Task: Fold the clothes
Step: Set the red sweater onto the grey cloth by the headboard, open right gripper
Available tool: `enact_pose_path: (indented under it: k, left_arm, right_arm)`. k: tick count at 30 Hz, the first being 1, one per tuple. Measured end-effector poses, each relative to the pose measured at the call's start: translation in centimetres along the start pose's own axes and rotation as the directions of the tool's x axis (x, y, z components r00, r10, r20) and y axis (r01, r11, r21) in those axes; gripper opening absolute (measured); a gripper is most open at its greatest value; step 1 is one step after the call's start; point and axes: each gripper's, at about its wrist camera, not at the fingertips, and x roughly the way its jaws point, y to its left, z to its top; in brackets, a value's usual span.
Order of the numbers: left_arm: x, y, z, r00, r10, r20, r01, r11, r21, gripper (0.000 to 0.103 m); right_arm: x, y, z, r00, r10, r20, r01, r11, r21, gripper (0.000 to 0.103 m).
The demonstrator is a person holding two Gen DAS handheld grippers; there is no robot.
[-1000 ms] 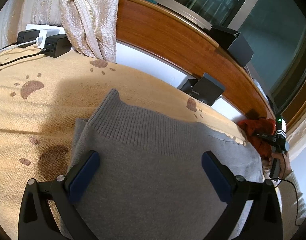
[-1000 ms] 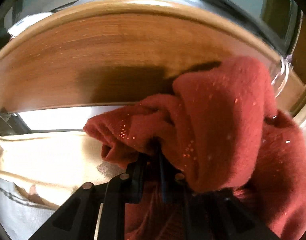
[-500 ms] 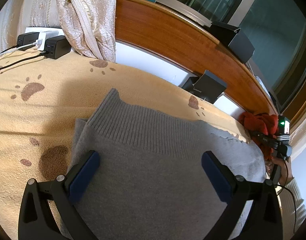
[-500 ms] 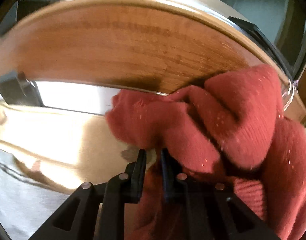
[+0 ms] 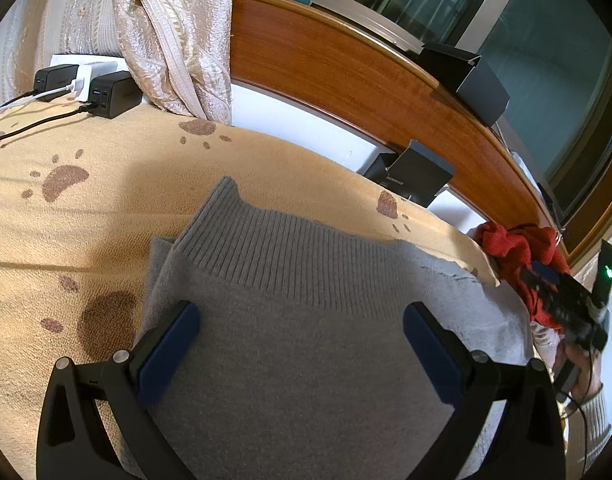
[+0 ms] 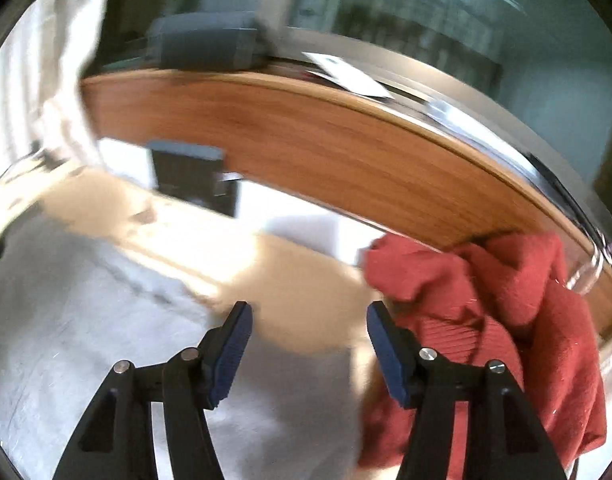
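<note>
A grey sweater (image 5: pixel 306 320) lies flat on a tan blanket with paw prints (image 5: pixel 86 208), its ribbed hem toward the wooden board (image 5: pixel 345 68) behind. The left claw (image 5: pixel 302 344) hangs over it with jaws spread wide, nothing between them. Off to the right, a red sweater (image 6: pixel 505 308) sits bunched against the board. The right claw (image 6: pixel 309 344) has just been opening; its jaws stand apart and empty, the red sweater just beside the right-hand one. Black chargers (image 5: pixel 110 94) sit by the curtain (image 5: pixel 178 32).
</note>
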Motion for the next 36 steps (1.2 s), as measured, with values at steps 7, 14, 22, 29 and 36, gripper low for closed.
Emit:
enact_pose_path:
  k: [7,14,22,29,36]
  left_arm:
    - [0.0,0.0,-0.1,1.000,-0.001,0.000,0.001,1.000,-0.002,0.103]
    - [0.3,-0.5,-0.2,0.999,0.050,-0.010,-0.050,0.999,0.022,0.103]
    - [0.2,-0.4,-0.2,0.999,0.037,-0.009,-0.036,0.999,0.017,0.103]
    - [0.2,-0.5,-0.2,0.999,0.040,-0.010,-0.040,0.999,0.020,0.103]
    - [0.1,-0.3,-0.2,1.000,0.021,-0.005,-0.021,1.000,0.008,0.103]
  right_arm:
    - [2.5,3.4,-1.9,0.990,0.095,-0.101,-0.100,0.994,-0.043,0.061]
    - [4.1,1.5,-4.0,0.983,0.075,-0.170,-0.073,0.997,0.018,0.070]
    - [4.5,-0.6,-4.2,0.976,0.100,-0.195,-0.082,0.992,0.099,0.083]
    - [-2.5,-0.5,-5.9,0.982,0.157,-0.105,-0.145,0.983,0.111,0.083]
    - [-7.1,-2.8,-12.4,0.955,0.282,-0.092,-0.250,0.932,0.262,0.083]
